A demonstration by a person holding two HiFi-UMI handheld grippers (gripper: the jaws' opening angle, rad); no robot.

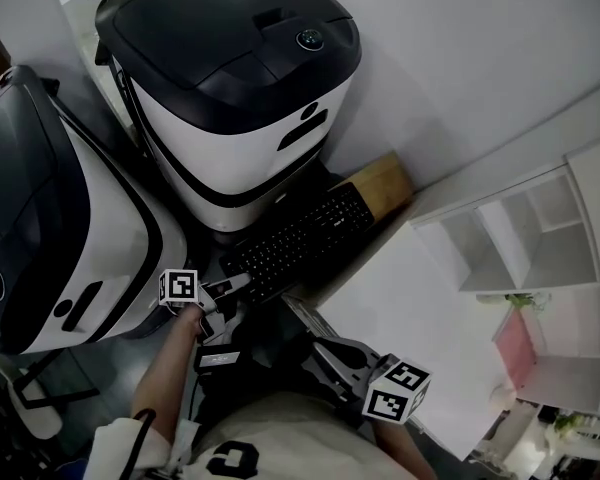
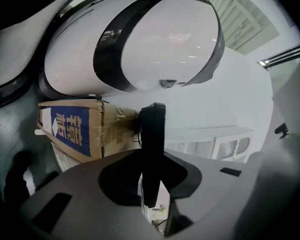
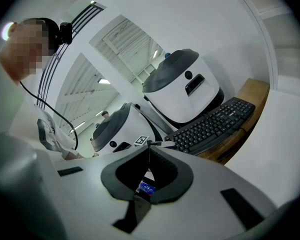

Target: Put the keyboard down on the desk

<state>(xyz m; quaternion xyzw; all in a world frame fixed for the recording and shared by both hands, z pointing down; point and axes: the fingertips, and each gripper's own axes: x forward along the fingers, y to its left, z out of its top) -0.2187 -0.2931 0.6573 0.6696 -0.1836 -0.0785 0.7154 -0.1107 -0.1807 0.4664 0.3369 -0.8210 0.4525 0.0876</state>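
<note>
The black keyboard lies slanted, its far end over a wooden board beside the white desk. My left gripper reaches its near left end. In the left gripper view the keyboard stands edge-on in the narrow gap of the left gripper, and the jaws look closed on it. My right gripper hangs lower, to the right, apart from the keyboard. The right gripper is shut with nothing in it, and beyond it the keyboard rests on the board.
Two large white-and-black machines stand close behind and left of the keyboard. A printed cardboard box sits under one machine. A white shelf unit is at the right. A person's arm holds the left gripper.
</note>
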